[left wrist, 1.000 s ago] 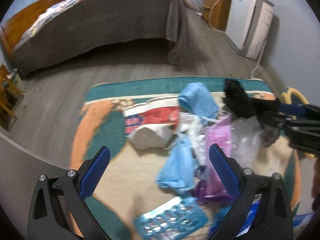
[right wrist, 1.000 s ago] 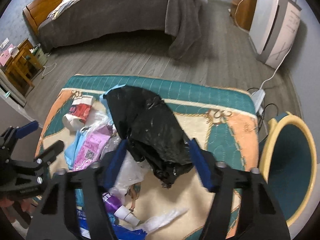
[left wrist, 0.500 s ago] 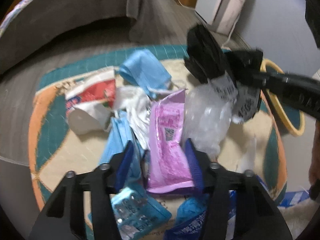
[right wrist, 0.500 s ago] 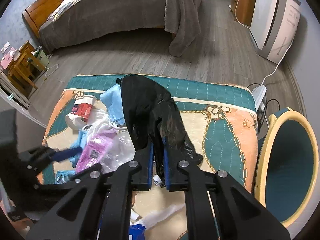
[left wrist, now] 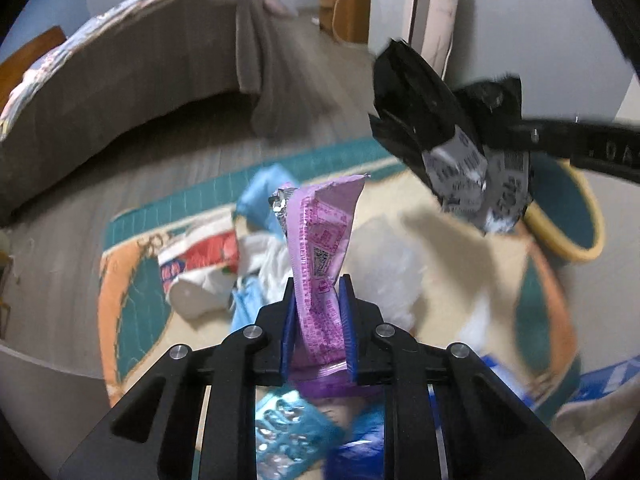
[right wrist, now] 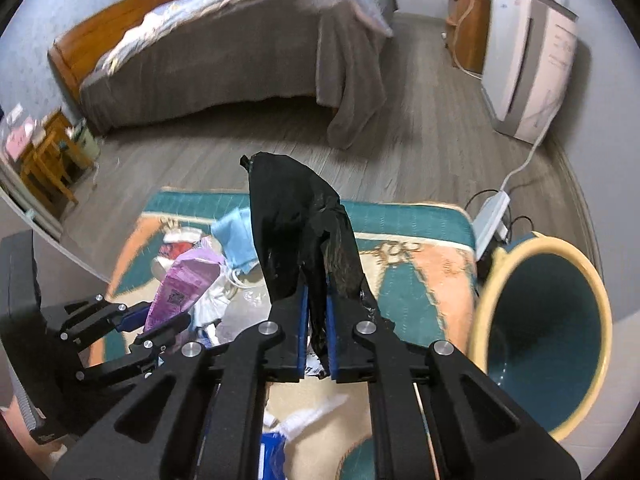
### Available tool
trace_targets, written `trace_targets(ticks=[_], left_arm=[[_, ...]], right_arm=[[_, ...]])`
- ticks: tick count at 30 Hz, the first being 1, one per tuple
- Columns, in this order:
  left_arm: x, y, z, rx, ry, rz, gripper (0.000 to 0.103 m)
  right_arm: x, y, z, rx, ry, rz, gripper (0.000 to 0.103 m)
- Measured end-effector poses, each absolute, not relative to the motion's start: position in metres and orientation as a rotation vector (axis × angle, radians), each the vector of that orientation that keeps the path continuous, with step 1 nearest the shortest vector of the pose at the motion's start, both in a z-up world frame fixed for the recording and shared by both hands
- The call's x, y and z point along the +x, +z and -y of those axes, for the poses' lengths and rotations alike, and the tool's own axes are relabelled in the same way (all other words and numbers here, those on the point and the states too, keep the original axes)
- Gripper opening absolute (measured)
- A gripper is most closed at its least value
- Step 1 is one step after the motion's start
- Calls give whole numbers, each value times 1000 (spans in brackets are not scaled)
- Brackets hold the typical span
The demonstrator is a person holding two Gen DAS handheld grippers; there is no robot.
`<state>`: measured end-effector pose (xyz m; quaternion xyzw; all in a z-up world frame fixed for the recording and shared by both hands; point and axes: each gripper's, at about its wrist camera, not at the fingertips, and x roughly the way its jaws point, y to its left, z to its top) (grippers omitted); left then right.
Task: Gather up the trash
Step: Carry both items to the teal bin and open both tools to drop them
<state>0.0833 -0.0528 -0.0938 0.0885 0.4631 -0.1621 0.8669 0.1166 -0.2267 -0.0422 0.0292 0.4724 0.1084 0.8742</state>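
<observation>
My left gripper (left wrist: pixel 317 292) is shut on a purple snack wrapper (left wrist: pixel 320 248), which stands upright between the blue pads, lifted off the rug. The same purple wrapper (right wrist: pixel 180 284) and left gripper (right wrist: pixel 160 316) show at the left of the right wrist view. My right gripper (right wrist: pixel 316 292) is shut on a black plastic bag (right wrist: pixel 296 232) that rises above its fingers. In the left wrist view that black bag (left wrist: pixel 424 120) hangs at the upper right. A teal bin with a yellow rim (right wrist: pixel 548 320) stands at the right. Loose trash lies on the patterned rug (right wrist: pixel 416 264).
On the rug lie a red and white packet (left wrist: pixel 200 256), blue face masks (left wrist: pixel 264 196), clear plastic (left wrist: pixel 384 256) and a blister pack (left wrist: pixel 288 436). A bed (right wrist: pixel 240 48) stands behind. A white appliance (right wrist: pixel 528 68) and power strip (right wrist: pixel 492 216) stand at the right.
Both grippers closed, the left on the purple wrapper and the right on the black bag. Both then lifted their items off the rug.
</observation>
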Motion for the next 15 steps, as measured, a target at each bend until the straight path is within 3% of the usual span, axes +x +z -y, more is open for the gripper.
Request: trace_targets(ticks=[7,15], left_arm=[[47,-30,89,234,-398,-808,21],[32,5,154,284,-466,-733,21]], right_arm=[[76,15,284,111,126,-900,7],[50,32,368,132,-29,-839,7]])
